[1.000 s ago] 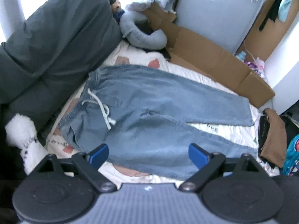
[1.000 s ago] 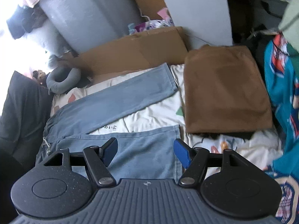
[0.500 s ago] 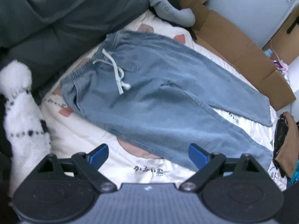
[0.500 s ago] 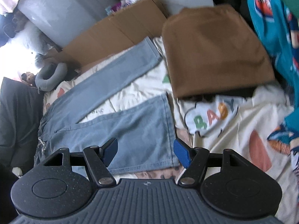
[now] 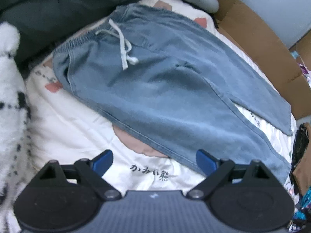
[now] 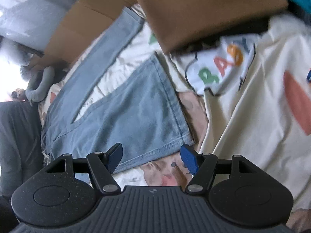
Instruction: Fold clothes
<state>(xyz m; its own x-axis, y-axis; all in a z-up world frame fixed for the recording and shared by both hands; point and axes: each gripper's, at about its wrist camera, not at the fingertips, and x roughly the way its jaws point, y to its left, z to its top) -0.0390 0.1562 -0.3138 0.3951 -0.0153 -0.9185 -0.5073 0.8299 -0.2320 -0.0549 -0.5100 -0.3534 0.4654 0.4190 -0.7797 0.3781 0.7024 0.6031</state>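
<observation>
bed [image 5: 64,120]: cream printed sheet. It fills way more of both views than a second ago, since I've dropped both hands down toward it.
jeans [image 5: 165,89]: pale blue drawstring pair lying flat on the bed, waistband toward the dark cushion, legs splayed in a V toward the brown folded garment [image 6: 204,9]. They haven't shifted at all, only looked bigger as I came in.
near leg hem [image 6: 155,153]: sat further up in the right wrist view a moment ago, now it's right between my fingertips.
left gripper [image 5: 154,160]: released, wide apart, nothing in it, hovering at the near side seam by the thigh.
right gripper [image 6: 151,156]: also spread, empty, hem corner just ahead.
what it means: no fold started yet, I reckon I'm lined up to pinch the near edge next.
</observation>
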